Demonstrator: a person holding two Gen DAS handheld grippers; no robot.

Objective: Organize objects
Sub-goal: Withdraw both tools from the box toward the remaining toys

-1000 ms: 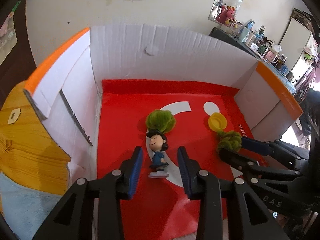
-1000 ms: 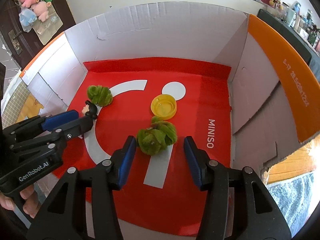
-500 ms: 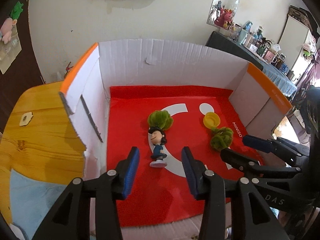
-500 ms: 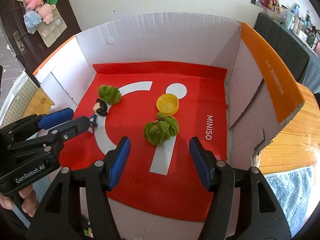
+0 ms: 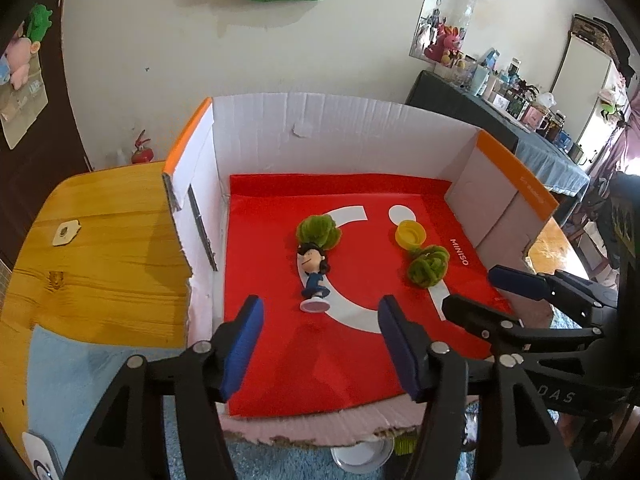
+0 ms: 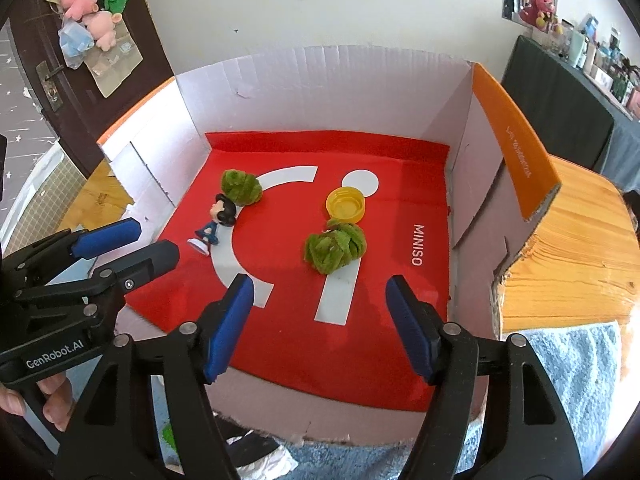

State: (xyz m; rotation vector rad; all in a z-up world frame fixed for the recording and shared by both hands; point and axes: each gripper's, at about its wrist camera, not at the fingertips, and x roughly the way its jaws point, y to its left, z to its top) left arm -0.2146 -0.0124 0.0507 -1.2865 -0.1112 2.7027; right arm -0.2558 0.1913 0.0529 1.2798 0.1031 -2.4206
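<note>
Figurine (image 5: pixel 315 276) just beyond left claw (image 5: pixel 318 344) | pompom (image 6: pixel 335 246) beyond right claw (image 6: pixel 318 330) | both claws apart, empty

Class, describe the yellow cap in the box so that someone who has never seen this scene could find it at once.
Start with the open white cardboard box lined with a red MINISO sheet. On the sheet, near the white printed dot, lies the round yellow plastic bottle cap, open side up, just behind one fuzzy green ball. It is the only smooth, hollow, yellow item; its neighbours are green fluff and a small doll.
</note>
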